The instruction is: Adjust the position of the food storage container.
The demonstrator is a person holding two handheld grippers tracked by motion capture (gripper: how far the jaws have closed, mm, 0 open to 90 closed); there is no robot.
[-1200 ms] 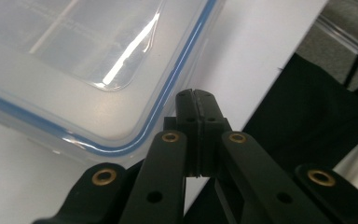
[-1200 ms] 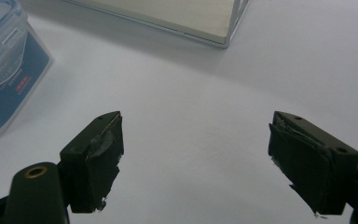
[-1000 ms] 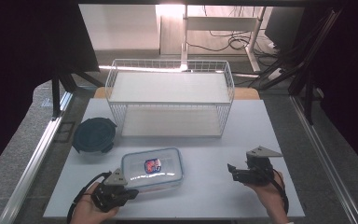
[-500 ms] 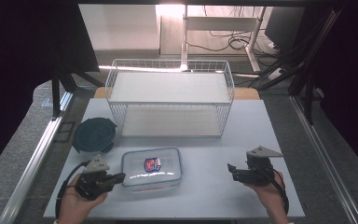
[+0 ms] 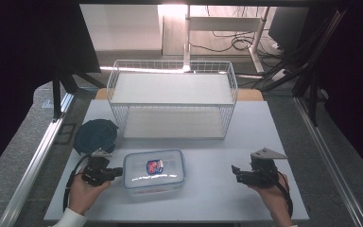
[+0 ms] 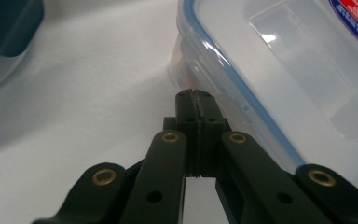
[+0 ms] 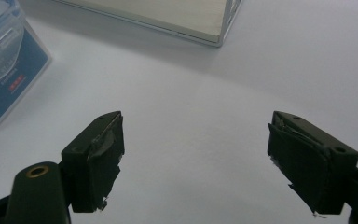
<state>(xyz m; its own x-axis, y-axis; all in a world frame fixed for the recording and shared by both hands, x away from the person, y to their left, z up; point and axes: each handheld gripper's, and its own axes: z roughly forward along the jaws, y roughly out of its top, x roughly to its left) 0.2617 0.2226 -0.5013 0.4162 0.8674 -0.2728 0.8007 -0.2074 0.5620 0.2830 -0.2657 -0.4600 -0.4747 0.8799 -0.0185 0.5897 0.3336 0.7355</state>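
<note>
A clear plastic container (image 5: 154,170) with a blue-rimmed lid and a red and blue label lies near the table's front middle. My left gripper (image 5: 118,172) is shut, with nothing between its jaws, and its tips sit right at the container's left side. In the left gripper view the closed tips (image 6: 197,99) rest beside the lid's blue rim (image 6: 223,70); whether they touch the container (image 6: 289,60) I cannot tell. My right gripper (image 5: 236,172) stands open over bare table to the container's right, well apart from it. Its pads (image 7: 103,144) hold nothing, and the container's label edge (image 7: 4,79) lies at far left.
A white wire two-shelf rack (image 5: 172,101) stands at the back middle of the table (image 5: 217,198). A dark blue round lid or bowl (image 5: 95,135) lies at the left, just behind my left hand. Its corner (image 6: 9,23) appears in the left gripper view. Metal rails border both table sides.
My left hand has slid left and away from the front edge, from in front of the container's front left corner to its left side. The right hand and the container have stayed put.
</note>
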